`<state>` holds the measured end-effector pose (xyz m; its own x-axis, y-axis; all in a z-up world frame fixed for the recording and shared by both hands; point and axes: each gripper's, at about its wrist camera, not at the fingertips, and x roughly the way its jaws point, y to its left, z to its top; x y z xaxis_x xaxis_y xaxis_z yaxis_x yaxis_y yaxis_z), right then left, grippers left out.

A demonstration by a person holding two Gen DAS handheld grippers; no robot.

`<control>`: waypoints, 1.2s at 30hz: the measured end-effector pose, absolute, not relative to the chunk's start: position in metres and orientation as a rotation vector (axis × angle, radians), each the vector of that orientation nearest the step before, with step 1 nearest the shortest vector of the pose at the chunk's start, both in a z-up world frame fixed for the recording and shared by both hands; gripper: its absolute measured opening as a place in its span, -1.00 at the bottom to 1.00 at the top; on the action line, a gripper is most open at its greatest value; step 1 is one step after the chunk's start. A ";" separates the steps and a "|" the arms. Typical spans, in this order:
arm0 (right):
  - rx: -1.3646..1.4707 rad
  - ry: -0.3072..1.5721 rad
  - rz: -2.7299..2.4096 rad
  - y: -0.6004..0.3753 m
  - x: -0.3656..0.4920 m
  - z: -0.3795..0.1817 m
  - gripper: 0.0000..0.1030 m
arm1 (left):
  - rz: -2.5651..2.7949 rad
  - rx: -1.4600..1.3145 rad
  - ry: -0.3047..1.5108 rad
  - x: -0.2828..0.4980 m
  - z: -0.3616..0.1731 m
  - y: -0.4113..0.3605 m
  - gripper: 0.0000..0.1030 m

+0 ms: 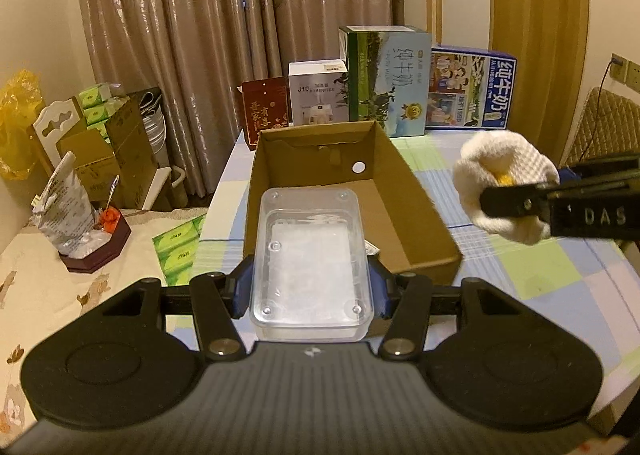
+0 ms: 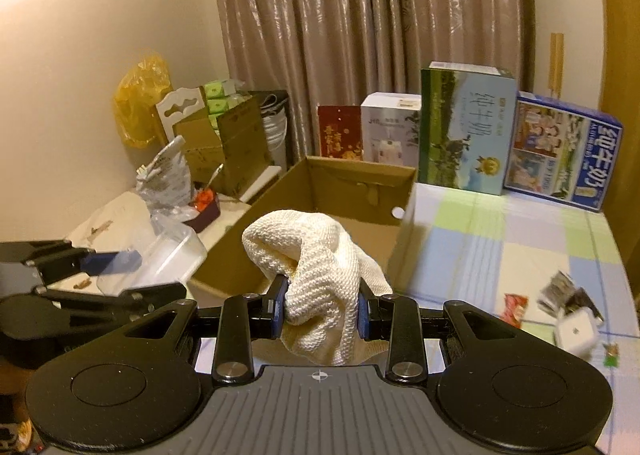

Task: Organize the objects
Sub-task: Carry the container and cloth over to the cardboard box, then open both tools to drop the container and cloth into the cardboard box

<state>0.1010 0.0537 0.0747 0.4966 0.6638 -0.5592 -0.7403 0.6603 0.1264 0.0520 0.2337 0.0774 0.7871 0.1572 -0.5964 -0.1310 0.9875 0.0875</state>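
Counter point(image 1: 540, 267) with a checked cloth in blue, green and lilac squares; everything below is placed against the open cardboard box point(image 1: 404, 191) standing on it.

Behind the box, against the curtain point(image 1: 224, 15), a row of cartons: a green-and-blue milk carton point(image 1: 386, 79), a blue milk carton point(image 1: 470, 87) to its right, a white carton point(image 1: 316, 95) and a dark red packet point(image 1: 264, 111) to its left. Left of the box, off the counter, a lower surface carries brown cardboard boxes point(image 1: 116, 151), a yellow bag point(image 1: 16, 123), a foil bag point(image 1: 66, 207) and green tissue packs point(image 1: 180, 243).

My left hand-held gripper point(image 1: 310, 287) is clamped on a clear plastic tub point(image 1: 310, 255), blue pads pressing on both long sides. The tub hangs over the near edge of the box, its far end above the box floor; I cannot tell if it touches the cardboard.

My right hand-held gripper point(image 2: 322, 309) is clamped on a bunched white knitted cloth point(image 2: 316, 267), pads squeezing its lower part. In the right wrist view the cloth sits in front of the box's near right corner; in the left wrist view it is up in the air to the right of the box, clear of the counter.

Right of the box, near the counter's edge, a few small things lie blurred: a white cube point(image 2: 576, 335), a red scrap point(image 2: 514, 307), some dark cards point(image 2: 568, 295).
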 end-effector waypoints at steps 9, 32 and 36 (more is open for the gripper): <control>-0.076 0.663 0.862 0.091 0.151 0.066 -0.40 | 0.115 0.044 0.659 0.110 0.068 0.254 0.00; 0.037 0.729 0.881 0.110 0.193 0.037 0.03 | 0.146 0.045 0.647 0.138 0.038 0.285 0.37; 0.085 0.679 0.874 0.105 0.191 0.045 0.55 | 0.162 0.029 0.643 0.125 0.041 0.288 0.39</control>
